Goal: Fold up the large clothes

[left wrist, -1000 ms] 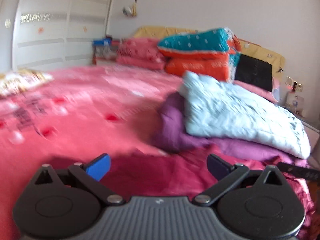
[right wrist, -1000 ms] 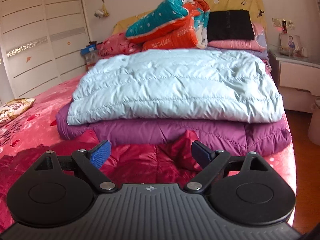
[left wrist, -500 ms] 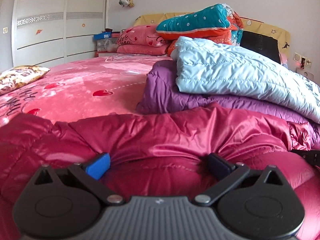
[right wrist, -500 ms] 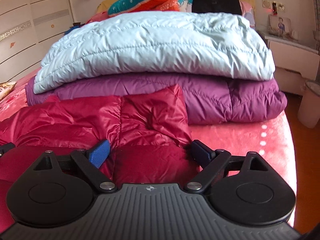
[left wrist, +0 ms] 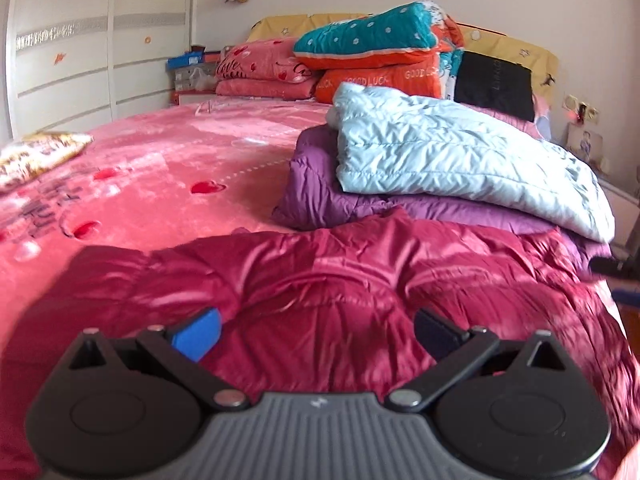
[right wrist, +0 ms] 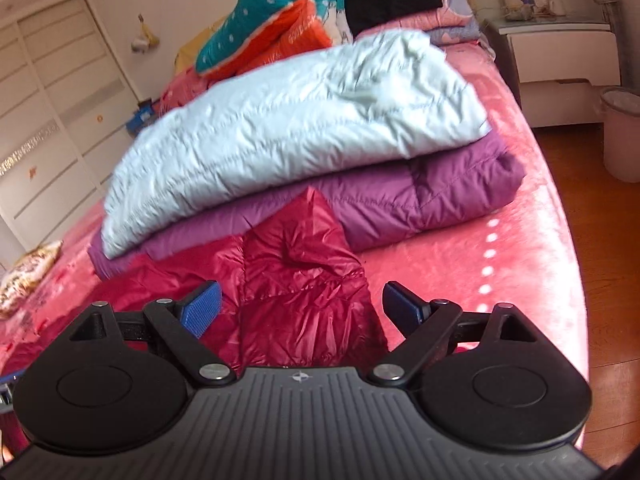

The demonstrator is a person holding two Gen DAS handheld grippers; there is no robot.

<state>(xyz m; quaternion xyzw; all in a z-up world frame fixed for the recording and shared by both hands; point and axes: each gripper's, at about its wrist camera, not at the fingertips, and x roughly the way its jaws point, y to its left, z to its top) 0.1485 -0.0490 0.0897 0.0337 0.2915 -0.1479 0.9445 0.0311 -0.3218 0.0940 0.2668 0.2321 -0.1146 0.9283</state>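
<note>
Both my left tongs (left wrist: 316,330) and right tongs (right wrist: 302,304) gape empty over the crimson jacket (left wrist: 320,280), positioned to pinch its edge.

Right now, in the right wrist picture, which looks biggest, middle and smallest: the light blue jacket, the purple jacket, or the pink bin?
1. light blue jacket
2. purple jacket, partly hidden beneath it, so the order of these two is unsure
3. pink bin, cut off at the edge and farther away

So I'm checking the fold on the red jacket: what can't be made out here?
- Red jacket: near edge hidden behind the gripper body, both views.
- Purple jacket: top covered by the pale blue jacket.
- Right view: pale blue jacket blurred.
- Left view: right gripper only a blurred sliver at the right edge.
</note>
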